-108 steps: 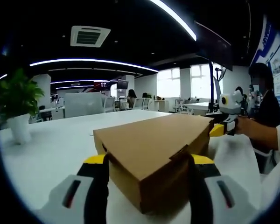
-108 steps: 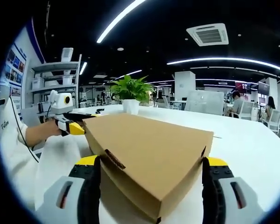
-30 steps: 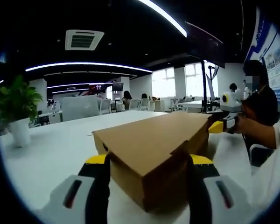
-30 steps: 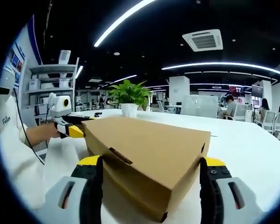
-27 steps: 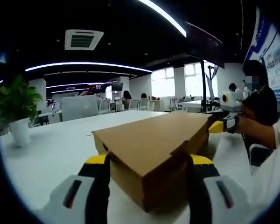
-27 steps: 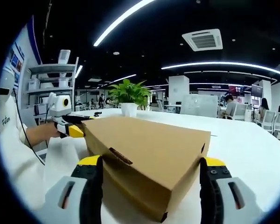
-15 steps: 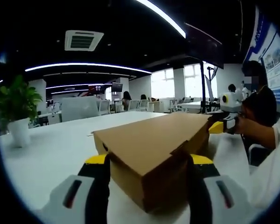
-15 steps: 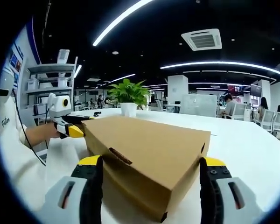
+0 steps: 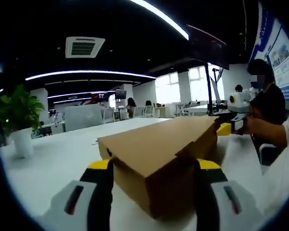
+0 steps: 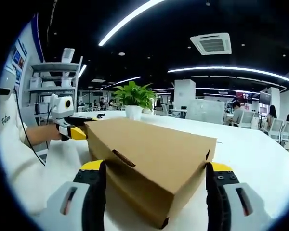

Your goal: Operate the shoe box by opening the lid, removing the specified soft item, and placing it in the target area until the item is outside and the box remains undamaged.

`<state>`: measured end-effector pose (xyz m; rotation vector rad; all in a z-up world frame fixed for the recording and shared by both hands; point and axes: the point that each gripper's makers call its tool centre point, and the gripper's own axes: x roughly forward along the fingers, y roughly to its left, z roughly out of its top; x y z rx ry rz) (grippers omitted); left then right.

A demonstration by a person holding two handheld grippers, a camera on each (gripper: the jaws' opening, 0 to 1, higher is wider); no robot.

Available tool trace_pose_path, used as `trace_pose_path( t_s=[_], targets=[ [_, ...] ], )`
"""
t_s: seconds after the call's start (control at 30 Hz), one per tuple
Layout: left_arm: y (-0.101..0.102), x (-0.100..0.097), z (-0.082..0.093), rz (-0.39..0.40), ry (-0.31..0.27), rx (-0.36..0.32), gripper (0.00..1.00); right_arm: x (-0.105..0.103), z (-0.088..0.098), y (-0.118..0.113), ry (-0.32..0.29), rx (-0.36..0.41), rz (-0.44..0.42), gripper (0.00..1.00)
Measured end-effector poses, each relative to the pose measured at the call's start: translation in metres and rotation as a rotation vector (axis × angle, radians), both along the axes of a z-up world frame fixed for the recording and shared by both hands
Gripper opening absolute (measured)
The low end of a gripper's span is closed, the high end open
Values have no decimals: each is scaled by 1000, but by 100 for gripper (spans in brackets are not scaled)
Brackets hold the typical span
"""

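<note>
The plain brown cardboard shoe box [image 9: 159, 163] sits on the white table [image 9: 53, 163], lid down flat, and both tools are at its ends. The left tool [image 9: 154, 192] has its yellow-tipped jaws spread wide, one on each side of a box corner; whether they touch it I can't tell. The right tool [image 10: 154, 192] stands the same way at the opposite end, jaws apart and bracketing the cardboard. This looks like the opening step, not yet begun: next comes lifting the lid gently, without creasing it. No readable writing on the box; the wall posters are too blurred.
</note>
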<state>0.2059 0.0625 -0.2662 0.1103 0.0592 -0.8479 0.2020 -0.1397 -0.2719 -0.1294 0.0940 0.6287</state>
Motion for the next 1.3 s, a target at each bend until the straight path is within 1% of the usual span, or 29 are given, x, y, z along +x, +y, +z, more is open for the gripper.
trace_pose_path(
  t_s=[0.03,0.07,0.1,0.2,0.27,0.33,0.4,0.43,0.57,0.6,0.63,0.7,0.73,0.77,0.8,0.83,0.87,0.9,0.93,0.97,1.0,1.03,1.07,1.1,1.13,1.17,1.23,1.27,1.3],
  targets=[
    [0,-1,0,0,-14,12,69,-1,1,0,-16,-12,2,84],
    [1,0,-1,1,-49,48,69,-2,1,-2,-34,-47,4,81],
    [2,-1,-3,1,-65,76,68,-3,3,-3,-63,-80,8,79],
    [5,-1,-1,-3,-102,109,69,-8,5,-3,-99,-140,13,78],
    [5,-1,-1,-2,-105,110,69,-10,4,-6,-101,-187,-8,77],
    [10,-1,2,-1,-99,110,70,-12,8,-6,-149,-239,-9,79],
    [17,0,6,9,-113,115,74,-16,3,-4,-139,-285,6,79],
    [21,-2,9,-2,-112,108,75,-21,1,-1,-145,-291,23,78],
    [24,-6,9,-12,-92,107,77,-26,5,-2,-164,-297,23,79],
    [24,-9,11,-18,-69,71,79,-27,8,-4,-184,-308,19,79],
    [22,-14,13,-56,-46,37,81,-29,11,-5,-189,-307,23,81],
    [25,-14,16,-52,-77,52,85,-33,17,-5,-217,-304,34,90],
    [25,-16,18,-60,-102,64,86,-37,22,0,-243,-298,64,91],
    [25,-17,21,-63,-134,74,86,-40,25,0,-254,-301,70,88],
    [27,-18,22,-59,-150,91,83,-40,27,-1,-272,-316,58,82],
    [29,-17,22,-51,-150,108,79,-40,27,-7,-301,-401,37,73],
    [31,-15,22,-41,-159,123,75,-40,26,-9,-301,-437,31,64],
    [32,-14,21,-39,-166,134,75,-39,26,-12,-315,-482,8,63],
    [31,-13,20,-36,-169,145,75,-39,28,-11,-333,-490,7,64],
    [31,-11,18,-34,-170,157,74,-40,28,-10,-335,-488,6,58],
    [31,-12,17,-43,-183,172,69,-41,32,-13,-357,-513,-10,50],
    [33,-11,18,-38,-222,202,64,-41,36,-15,-387,-544,-27,43],
    [35,-10,20,-16,-271,236,60,-43,39,-16,-414,-579,-32,40],
    [36,-11,20,-8,-331,317,59,-44,40,-15,-431,-614,-27,42],
    [38,-13,16,1,-387,430,59,-44,40,-16,-432,-644,-29,43],
    [39,-14,16,5,-423,481,59,-45,43,-16,-450,-676,-29,43],
    [37,-20,21,2,-455,505,59,-48,47,-14,-488,-715,-13,42],
    [39,-22,28,15,-490,522,59,-48,50,-14,-506,-735,-16,42],
    [40,-23,33,30,-514,534,60,-49,49,-15,-496,-745,-8,43]
  ],
)
